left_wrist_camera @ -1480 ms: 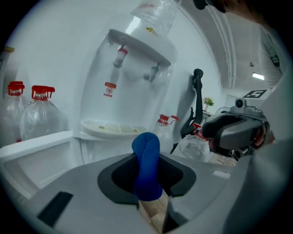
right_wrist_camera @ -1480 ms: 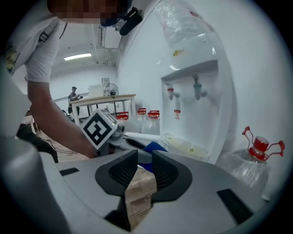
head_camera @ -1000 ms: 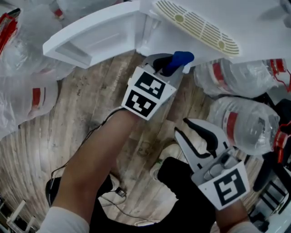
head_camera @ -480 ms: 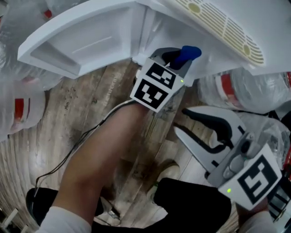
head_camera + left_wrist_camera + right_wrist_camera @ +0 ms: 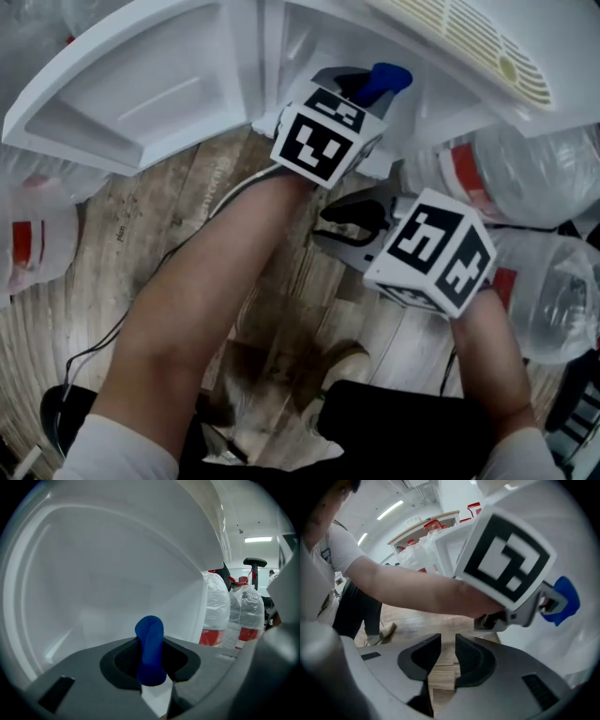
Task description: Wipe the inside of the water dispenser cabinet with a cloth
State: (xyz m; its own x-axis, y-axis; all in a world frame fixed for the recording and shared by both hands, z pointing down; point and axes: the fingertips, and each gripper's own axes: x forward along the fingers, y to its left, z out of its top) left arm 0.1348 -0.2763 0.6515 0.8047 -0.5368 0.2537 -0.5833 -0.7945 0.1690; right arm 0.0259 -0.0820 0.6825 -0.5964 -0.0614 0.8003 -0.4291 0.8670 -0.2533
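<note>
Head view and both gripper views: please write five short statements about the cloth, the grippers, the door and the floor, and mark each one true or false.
1. The left gripper holds a blue cloth. True.
2. The right gripper also holds a cloth. False: nothing is between its jaws.
3. The cabinet door is shut. False: it stands open.
4. Large water bottles are beside the dispenser. True.
5. The floor is white tile. False: it is wood planks.
</note>
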